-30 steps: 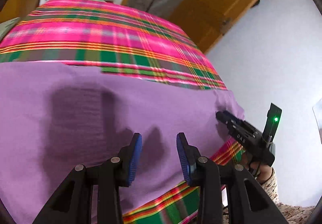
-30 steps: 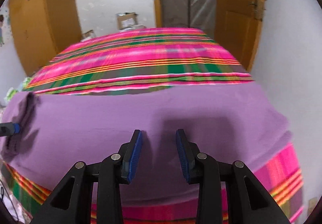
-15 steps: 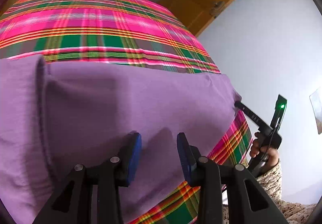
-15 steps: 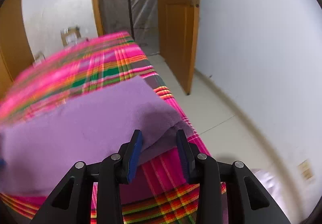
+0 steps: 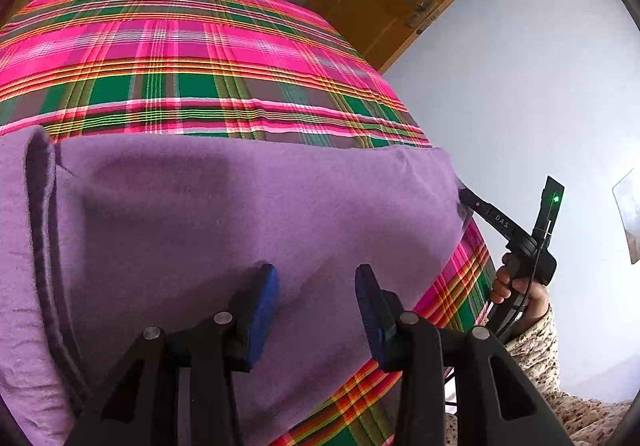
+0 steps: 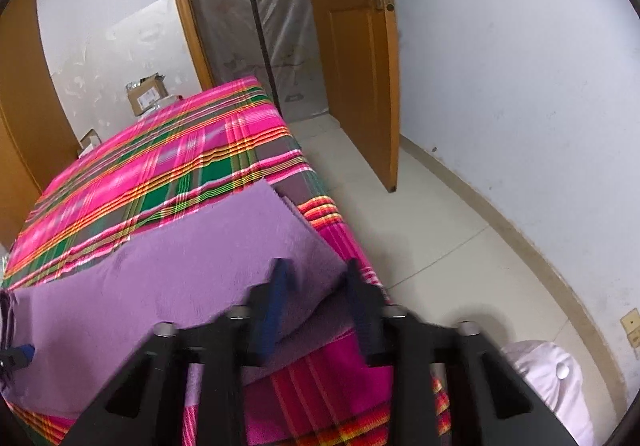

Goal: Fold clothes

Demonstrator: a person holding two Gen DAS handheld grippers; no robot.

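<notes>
A purple garment [image 5: 240,221] lies spread across the near part of a bed with a pink and green plaid cover [image 5: 192,57]. A raised fold runs along its left side. My left gripper [image 5: 316,298] is open and empty just above the garment's near edge. My right gripper [image 6: 314,290] is open, its jaws standing on either side of the garment's right corner [image 6: 308,246] at the bed's edge. It also shows in the left wrist view [image 5: 466,201], tip at that corner. The garment fills the left of the right wrist view [image 6: 168,286].
An open wooden door [image 6: 356,57] and a plastic-covered doorway [image 6: 256,13] stand beyond the bed. Cardboard boxes [image 6: 146,95] sit by the far wall. Tiled floor [image 6: 440,238] runs along the bed's right side. A pale bundle [image 6: 556,378] lies on the floor.
The right gripper swung from the garment's middle to its right corner and moved in around it. The left gripper shifted left, so the garment's left fold came into view.
</notes>
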